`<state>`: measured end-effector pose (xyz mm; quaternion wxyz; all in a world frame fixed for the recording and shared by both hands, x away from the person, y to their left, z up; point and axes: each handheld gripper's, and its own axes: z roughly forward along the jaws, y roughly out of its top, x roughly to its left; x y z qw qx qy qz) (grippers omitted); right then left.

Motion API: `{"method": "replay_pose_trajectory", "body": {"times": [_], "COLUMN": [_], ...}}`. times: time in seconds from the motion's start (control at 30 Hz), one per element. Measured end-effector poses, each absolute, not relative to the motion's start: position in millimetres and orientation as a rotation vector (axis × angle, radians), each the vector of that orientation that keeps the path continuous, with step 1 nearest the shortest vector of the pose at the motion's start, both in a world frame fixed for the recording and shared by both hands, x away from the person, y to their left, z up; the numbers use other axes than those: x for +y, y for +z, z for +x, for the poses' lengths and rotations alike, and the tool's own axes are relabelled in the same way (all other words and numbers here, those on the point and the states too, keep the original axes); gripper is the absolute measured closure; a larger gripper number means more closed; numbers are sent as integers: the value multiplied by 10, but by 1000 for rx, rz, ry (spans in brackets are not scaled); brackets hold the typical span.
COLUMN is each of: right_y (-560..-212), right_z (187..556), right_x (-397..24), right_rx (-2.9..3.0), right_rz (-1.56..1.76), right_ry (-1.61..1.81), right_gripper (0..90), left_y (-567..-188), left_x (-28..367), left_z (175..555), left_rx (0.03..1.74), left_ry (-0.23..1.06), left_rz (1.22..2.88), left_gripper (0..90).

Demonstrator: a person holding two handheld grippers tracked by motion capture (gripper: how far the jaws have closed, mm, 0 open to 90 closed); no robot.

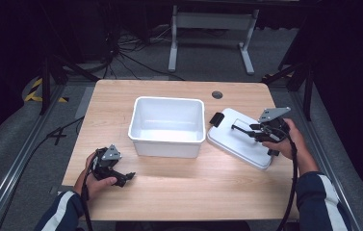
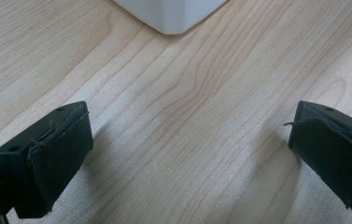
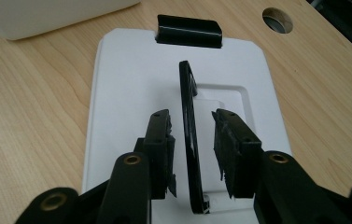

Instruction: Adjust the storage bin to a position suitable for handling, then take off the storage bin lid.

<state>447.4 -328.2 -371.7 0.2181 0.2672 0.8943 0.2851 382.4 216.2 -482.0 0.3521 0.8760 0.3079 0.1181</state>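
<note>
The right gripper (image 3: 192, 140) sits over a white lid (image 1: 240, 138) that lies flat on the wooden table (image 1: 169, 192), to the right of a white tub (image 1: 167, 126). A thin black handle (image 3: 188, 135) stands up on edge from the middle of the lid, and it runs straight down the gap between this gripper's two jaws. The jaws are narrow but not closed on it: in the right gripper view there is a sliver of space on either side of the handle, slightly more on the right-hand side, so the pads do not press it. Ahead of the jaws, at the lid's far edge, is a black clip (image 3: 189, 31), and beyond that to the right a round hole (image 3: 277, 18) in the tabletop.

The left gripper (image 1: 121, 177) rests low at the near left of the table, held in the person's left hand (image 1: 97, 180). Its jaws stand wide apart with nothing but bare wood between them. Just ahead of it, past the tips, is a rounded bottom corner of the tub, near but not touching. The tub lies between the two grippers, and the lid is well apart from the left one.
</note>
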Motion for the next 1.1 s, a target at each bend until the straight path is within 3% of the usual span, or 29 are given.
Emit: {"method": "replay_pose_trajectory", "body": {"times": [0.43, 1.1], "right_y": [-3627, -3680], "right_z": [4235, 3824], "right_x": [-3312, -3428], "right_rx": [2424, 2408], "right_rz": [795, 768], "right_ry": [826, 849], "right_gripper": [588, 538], "left_y": [-4821, -4821], "left_x": [2165, 2169], "left_z": [3810, 3805], "left_rx": [802, 802], "left_ry": [304, 309], "left_rz": [2267, 2267], "left_gripper": [4, 5]}}
